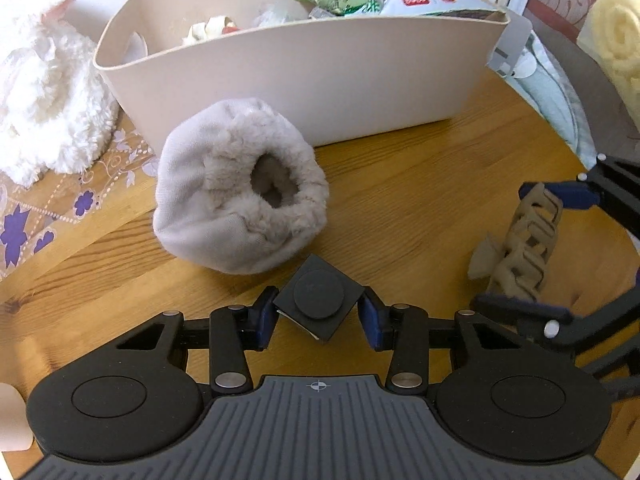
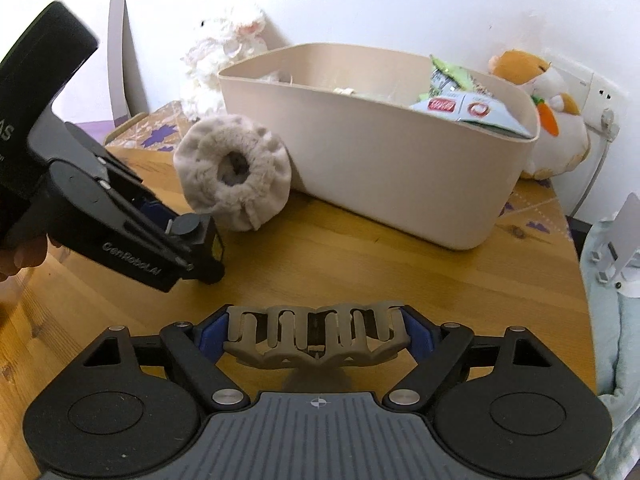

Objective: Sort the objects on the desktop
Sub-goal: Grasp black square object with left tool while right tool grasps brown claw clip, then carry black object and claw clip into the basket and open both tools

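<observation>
My left gripper (image 1: pixel 319 317) is shut on a small black square box with a round cap (image 1: pixel 319 301), gripped at two corners just above the wooden table (image 1: pixel 400 208). In the right wrist view that left gripper (image 2: pixel 192 236) shows at left with the black box (image 2: pixel 192 227) at its tip. My right gripper (image 2: pixel 316 330) is shut on a beige hair claw clip (image 2: pixel 316 334), pads pressing its two ends; the clip (image 1: pixel 520 240) also shows at right in the left wrist view. A rolled grey fleece sock bundle (image 1: pixel 240 184) lies before the beige bin (image 1: pixel 320 92).
The beige bin (image 2: pixel 384 160) holds snack packets (image 2: pixel 460 106) and crumpled paper. A white plush lamb (image 2: pixel 224 48) sits behind left, an orange-and-white plush (image 2: pixel 548 104) behind right by a wall socket. A patterned mat (image 1: pixel 60 208) covers the table's left edge. Pale fabric (image 2: pixel 616 320) lies right.
</observation>
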The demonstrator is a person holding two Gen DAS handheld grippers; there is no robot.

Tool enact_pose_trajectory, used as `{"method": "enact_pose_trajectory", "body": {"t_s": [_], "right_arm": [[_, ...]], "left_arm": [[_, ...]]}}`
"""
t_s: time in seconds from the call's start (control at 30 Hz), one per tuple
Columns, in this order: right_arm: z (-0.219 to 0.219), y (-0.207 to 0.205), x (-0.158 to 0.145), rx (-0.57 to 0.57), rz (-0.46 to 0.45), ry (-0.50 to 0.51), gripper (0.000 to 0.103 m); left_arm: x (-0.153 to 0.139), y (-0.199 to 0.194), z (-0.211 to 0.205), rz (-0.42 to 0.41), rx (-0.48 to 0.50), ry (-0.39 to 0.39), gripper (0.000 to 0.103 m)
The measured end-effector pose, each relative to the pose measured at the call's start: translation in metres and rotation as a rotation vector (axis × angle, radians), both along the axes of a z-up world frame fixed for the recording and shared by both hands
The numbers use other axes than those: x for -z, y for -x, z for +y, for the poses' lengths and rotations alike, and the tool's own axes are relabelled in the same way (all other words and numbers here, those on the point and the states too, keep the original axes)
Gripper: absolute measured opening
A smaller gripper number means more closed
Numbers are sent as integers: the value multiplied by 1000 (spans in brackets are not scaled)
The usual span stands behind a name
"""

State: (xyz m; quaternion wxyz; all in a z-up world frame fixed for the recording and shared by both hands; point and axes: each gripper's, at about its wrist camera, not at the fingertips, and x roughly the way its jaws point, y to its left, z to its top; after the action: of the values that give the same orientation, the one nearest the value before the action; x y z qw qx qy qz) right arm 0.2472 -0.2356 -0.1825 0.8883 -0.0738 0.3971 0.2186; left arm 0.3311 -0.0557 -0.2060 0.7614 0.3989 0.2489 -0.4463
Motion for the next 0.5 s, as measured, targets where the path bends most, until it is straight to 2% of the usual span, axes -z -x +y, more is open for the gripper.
{"method": "enact_pose_trajectory", "body": {"t_s": [0.5], "right_arm": [[-36, 4, -49, 4, -95, -36, 84]], "left_arm": [[-37, 18, 28, -57, 120, 109, 44]]}}
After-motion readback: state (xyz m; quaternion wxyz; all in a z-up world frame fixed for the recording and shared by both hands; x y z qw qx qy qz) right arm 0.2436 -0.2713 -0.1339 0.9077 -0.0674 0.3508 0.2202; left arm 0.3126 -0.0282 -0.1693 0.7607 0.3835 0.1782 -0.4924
